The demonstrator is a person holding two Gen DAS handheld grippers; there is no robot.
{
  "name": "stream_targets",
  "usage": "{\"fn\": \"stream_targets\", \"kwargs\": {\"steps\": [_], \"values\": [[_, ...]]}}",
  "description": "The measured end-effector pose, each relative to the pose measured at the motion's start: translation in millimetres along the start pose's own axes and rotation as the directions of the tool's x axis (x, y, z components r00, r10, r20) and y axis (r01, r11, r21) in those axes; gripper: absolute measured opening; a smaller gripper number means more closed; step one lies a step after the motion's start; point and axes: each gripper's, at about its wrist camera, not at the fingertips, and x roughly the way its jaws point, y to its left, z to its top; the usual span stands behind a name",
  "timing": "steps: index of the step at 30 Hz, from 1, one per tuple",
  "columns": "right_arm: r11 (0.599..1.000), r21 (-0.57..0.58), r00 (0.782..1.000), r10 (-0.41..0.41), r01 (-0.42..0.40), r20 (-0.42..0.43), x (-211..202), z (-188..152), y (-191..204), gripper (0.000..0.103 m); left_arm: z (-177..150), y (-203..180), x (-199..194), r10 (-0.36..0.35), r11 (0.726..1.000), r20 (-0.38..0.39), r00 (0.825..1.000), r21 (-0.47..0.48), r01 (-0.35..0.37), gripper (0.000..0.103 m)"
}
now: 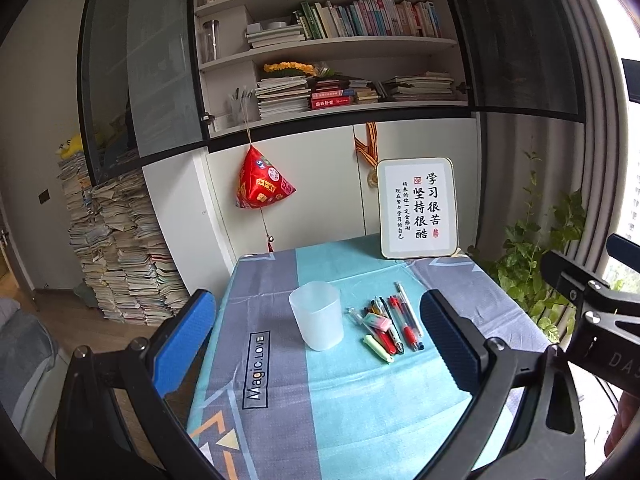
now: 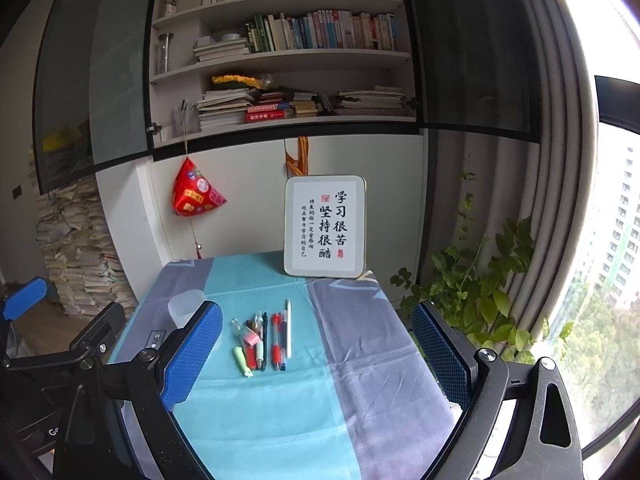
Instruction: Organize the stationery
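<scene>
- Left wrist view: left gripper [image 1: 320, 344] above the near tabletop [image 1: 360, 400], jaws wide apart, holding nothing. Upright cup [image 1: 317, 315] framed between the fingers; pens [image 1: 390, 326] in a loose pile just right of it, an eraser [image 1: 376, 322] on top. Sign [image 1: 418, 208] upright at the far edge.
- Right wrist view: right gripper [image 2: 316, 354] likewise spread and empty, pens [image 2: 264, 340] between its fingers, cup [image 2: 188, 308] partly hidden behind the left finger.
</scene>
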Motion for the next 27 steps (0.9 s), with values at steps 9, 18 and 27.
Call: {"fn": "stream_targets", "kwargs": {"steps": [9,18,27], "values": [[1.0,-0.006,1.0,0.003,-0.003,0.002,2.1,0.5,3.5,0.096,6.4,9.1,7.4,-0.04,0.998,-0.043,0.998,-0.041,0.038,0.102],[1.0,-0.008,1.0,0.003,-0.003,0.002,2.1,-1.1,4.7,0.096,5.8,7.2,6.0,-0.026,1.0,-0.034,0.999,-0.017,0.025,0.102],[1.0,-0.016,1.0,0.006,-0.006,-0.007,5.3,-3.0,5.9,0.096,2.7,7.1,16.7,-0.027,0.999,-0.056,0.998,-0.019,0.026,0.102]]}}
